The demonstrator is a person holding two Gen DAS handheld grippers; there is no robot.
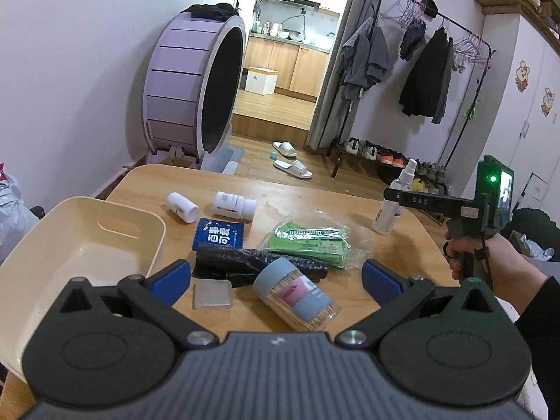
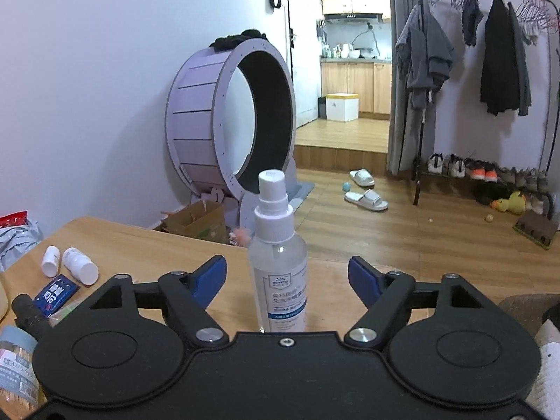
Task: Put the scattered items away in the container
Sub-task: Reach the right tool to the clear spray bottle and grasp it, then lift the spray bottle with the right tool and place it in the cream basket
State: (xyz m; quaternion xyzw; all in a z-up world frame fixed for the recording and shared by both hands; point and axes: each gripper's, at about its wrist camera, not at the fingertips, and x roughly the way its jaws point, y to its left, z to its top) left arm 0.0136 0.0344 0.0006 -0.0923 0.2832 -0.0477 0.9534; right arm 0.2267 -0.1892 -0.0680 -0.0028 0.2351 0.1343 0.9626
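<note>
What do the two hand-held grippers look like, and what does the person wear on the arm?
Both grippers share one design. The left gripper and right gripper each have a black ribbed body, two round black discs, silver pivot screws, angled black linkage arms and blue finger pads. From the side, the right unit shows a pistol-style handle, a green light, a small screen and "DAS" lettering. The person's sleeve is black.

Both the left gripper (image 1: 274, 276) and right gripper (image 2: 287, 280) stand with jaws spread, pads gripping nothing.
</note>
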